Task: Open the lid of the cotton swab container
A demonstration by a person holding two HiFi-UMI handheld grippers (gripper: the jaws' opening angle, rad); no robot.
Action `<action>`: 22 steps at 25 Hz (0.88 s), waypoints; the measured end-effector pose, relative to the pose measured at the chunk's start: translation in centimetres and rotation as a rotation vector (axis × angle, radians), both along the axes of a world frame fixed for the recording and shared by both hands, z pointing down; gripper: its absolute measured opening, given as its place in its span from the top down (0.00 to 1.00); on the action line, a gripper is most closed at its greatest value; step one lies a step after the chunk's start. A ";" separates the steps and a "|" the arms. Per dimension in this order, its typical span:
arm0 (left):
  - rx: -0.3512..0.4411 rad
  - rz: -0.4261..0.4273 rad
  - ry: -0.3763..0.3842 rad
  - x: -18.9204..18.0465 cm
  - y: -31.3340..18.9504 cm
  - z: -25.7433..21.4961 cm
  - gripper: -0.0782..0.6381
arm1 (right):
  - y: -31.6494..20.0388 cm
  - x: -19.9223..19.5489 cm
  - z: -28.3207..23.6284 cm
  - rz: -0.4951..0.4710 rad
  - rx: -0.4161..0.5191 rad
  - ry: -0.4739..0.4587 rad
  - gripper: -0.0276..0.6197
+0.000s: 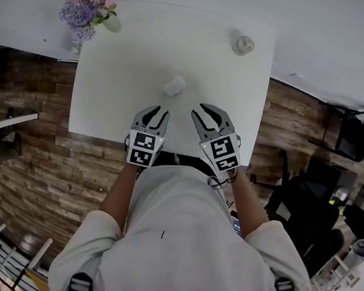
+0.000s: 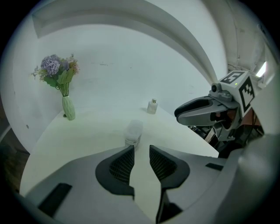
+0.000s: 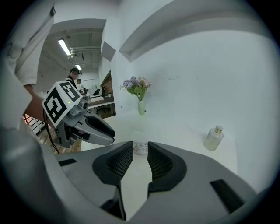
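White table (image 1: 121, 100) pushed up against a plain white wall, with wood-plank floor (image 1: 28, 154) on either side of it, so a pretty clean setup. The cotton swab container (image 1: 174, 85) sits by itself around the middle of the table. It's a small translucent tub standing upright, and as far as I can tell the lid is on. A bunch of pink and purple flowers (image 1: 88, 9) in a pale vase (image 2: 68, 107) stands at the far left corner, and a little glass bottle (image 1: 243, 44) is over at the far right, both well apart from the container. The left gripper (image 1: 158, 111) and the right gripper (image 1: 207, 113) are side by side over the near part of the table, both pointing forward and down at the container from the person's side. Neither is touching it. In each gripper view the container shows up just past the tips, pretty much lined up with the gap. Both sets of jaws are partway apart, with the ribbed pads facing each other and only bare tabletop between them, so nothing is gripped on either side. The person is in a white short-sleeved shirt.
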State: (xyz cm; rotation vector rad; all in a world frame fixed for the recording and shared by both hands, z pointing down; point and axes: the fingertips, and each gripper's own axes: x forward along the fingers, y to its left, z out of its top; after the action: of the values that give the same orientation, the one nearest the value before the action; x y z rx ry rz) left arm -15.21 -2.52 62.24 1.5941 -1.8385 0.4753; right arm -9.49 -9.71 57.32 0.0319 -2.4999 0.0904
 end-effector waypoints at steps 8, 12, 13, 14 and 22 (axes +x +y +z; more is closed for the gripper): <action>-0.054 0.045 0.000 -0.8 -0.8 3.2 0.72 | -0.6 -0.3 0.9 0.042 -0.007 0.024 0.80; -0.066 0.071 -0.003 -1.4 -1.5 4.5 0.72 | -0.4 -0.4 1.3 0.062 -0.010 0.039 0.80; -0.067 0.074 -0.005 -1.7 -1.7 4.8 0.72 | -0.4 -0.5 1.3 0.066 -0.011 0.042 0.80; -0.066 0.076 -0.008 -1.9 -1.9 5.1 0.71 | -0.4 -0.5 1.3 0.070 -0.011 0.044 0.80; -0.067 0.121 -0.008 -2.5 -3.2 6.3 0.67 | -0.6 -0.2 1.6 0.116 -0.012 0.063 0.80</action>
State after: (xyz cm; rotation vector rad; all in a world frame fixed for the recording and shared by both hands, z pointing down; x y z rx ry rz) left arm -17.68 -5.75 68.51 1.6657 -1.7207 0.5919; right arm -9.69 -10.28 58.96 0.1717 -2.4330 0.1505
